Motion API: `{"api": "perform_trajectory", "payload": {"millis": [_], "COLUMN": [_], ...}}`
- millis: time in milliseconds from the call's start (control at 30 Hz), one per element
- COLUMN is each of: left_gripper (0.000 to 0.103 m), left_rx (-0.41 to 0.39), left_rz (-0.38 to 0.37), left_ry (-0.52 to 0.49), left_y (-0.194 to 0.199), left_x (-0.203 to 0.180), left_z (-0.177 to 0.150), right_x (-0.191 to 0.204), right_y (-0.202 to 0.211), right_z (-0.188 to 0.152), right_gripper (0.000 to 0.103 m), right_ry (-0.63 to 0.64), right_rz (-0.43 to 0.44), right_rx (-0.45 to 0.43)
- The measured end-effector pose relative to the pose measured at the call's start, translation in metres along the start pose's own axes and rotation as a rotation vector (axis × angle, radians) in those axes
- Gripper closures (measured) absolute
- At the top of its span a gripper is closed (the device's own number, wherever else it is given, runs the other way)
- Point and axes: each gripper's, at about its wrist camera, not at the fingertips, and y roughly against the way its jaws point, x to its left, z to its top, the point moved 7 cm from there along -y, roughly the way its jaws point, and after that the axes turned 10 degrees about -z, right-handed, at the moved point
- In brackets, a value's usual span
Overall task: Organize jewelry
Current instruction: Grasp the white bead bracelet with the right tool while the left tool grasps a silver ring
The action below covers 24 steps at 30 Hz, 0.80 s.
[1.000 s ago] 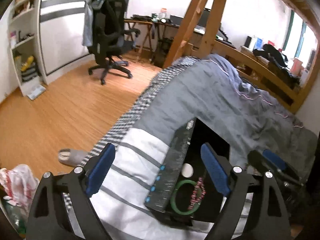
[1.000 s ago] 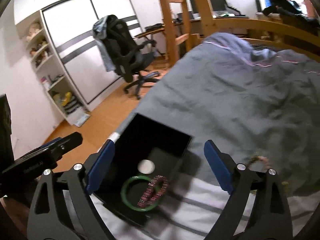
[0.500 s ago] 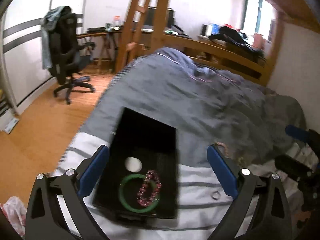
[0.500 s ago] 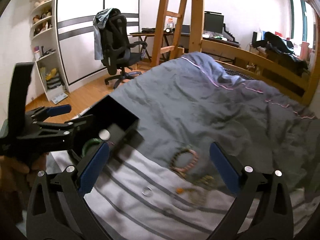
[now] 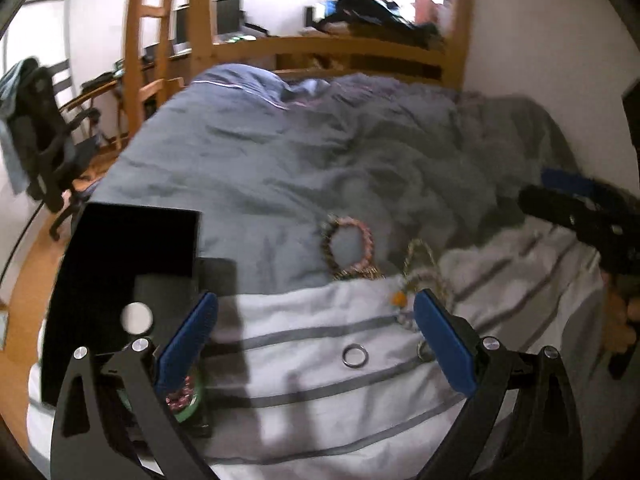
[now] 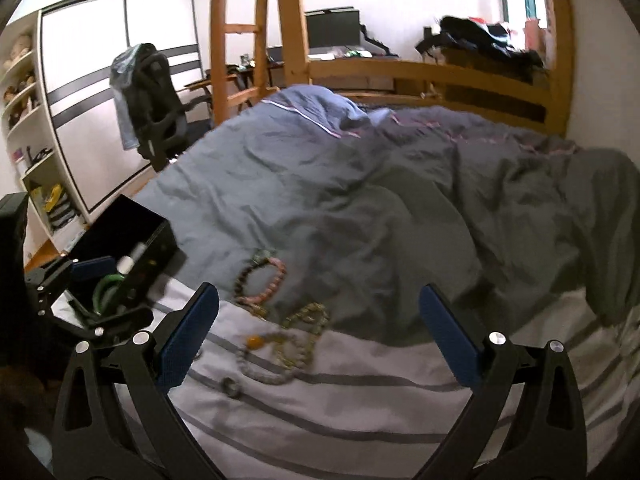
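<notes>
One black box (image 5: pixel 132 240), one ring (image 5: pixel 355 356), one beaded bracelet (image 5: pixel 352 246), both grippers' jaws apart.

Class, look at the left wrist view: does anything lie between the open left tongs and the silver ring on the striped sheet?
Nothing visible does. The silver ring lies alone on bare striped sheet, in the gap ahead of the open left tongs. The other jewellery lies beyond it or to the right.

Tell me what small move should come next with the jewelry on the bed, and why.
Probably lower the open left gripper onto the small silver ring, which lies loose on the striped white sheet almost between its fingers. The black jewelry box beside it already holds a green bangle, while the ring and beaded bracelets remain outside.
</notes>
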Motion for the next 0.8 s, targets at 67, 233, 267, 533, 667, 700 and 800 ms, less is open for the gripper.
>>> {"api": "perform_trajectory", "payload": {"millis": [67,233,267,533,667,700,800], "left_gripper": [0.006,0.007,0.007,0.034,0.046,0.046,0.046], "left_rx": [0.031,0.101,0.115,0.25,0.294,0.286,0.255], "left_rz": [-0.001,-0.073,-0.103,-0.22,-0.188,-0.191,-0.182], "left_ry": [-0.033,-0.073,-0.084,-0.144,-0.137,-0.13,-0.111], "left_y": [-0.011,-0.036,-0.041,-0.076,-0.085,-0.081,-0.069], "left_x": [-0.006,-0.021,-0.028,-0.062,-0.058,-0.058,-0.052], "left_z": [-0.004,-0.017,-0.02,-0.046,-0.053,-0.051,-0.045], "right_x": [-0.004,-0.015,-0.015,0.026,0.046,0.048,0.049], "right_y": [-0.009,-0.037,-0.044,-0.079,-0.097,-0.1,-0.103], "right_z": [-0.007,-0.021,-0.024,-0.048,-0.07,-0.074,-0.078], "right_gripper": [0.004,0.029,0.032,0.047,0.063,0.068,0.082], "right_ry": [-0.007,-0.087,-0.109,-0.057,0.038,0.057,0.06], "right_rz": [0.006,-0.001,0.021,0.184,0.169,0.152,0.14], "right_rx": [0.025,0.094,0.12,0.284,0.379,0.395,0.406]}}
